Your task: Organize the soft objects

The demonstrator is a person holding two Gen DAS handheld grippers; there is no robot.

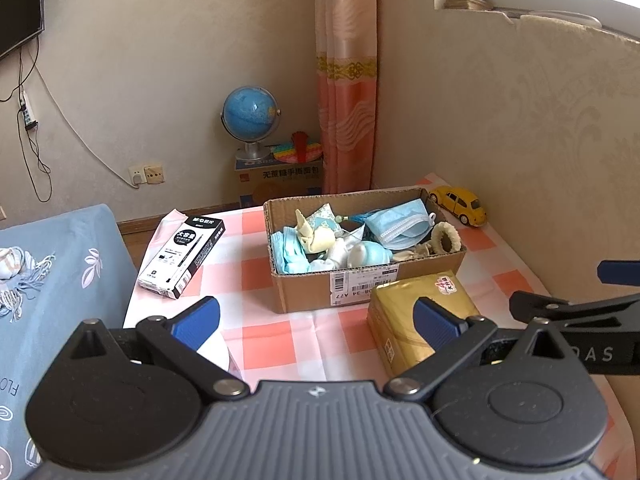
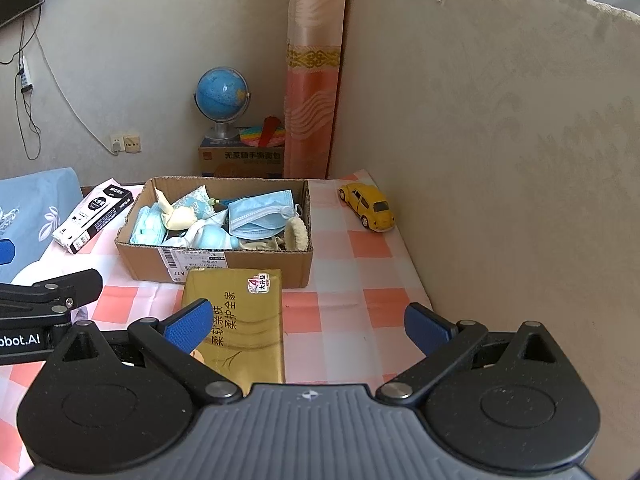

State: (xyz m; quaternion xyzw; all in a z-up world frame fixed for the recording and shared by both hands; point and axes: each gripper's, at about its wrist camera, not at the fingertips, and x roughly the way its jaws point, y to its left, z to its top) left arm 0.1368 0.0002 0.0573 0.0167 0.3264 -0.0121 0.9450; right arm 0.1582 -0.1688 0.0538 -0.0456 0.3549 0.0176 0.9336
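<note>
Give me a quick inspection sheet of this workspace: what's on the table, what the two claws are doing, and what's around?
Surface: checked tablecloth, pink and white.
Job's things: cardboard box holding blue face masks, a fluffy scrunchie and other soft items.
Clutter: gold tissue pack in front of the box; black pen box left of it; yellow toy car right.
Grippers: left gripper and right gripper both open, holding nothing.
Cables: wall cables below a screen.
Surroundings: globe, curtain, blue cover.

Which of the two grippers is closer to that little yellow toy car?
Right. The right gripper is open on the yellow toy car's side of the table; the left gripper, also open, sits farther over, beyond the gold tissue pack.
</note>
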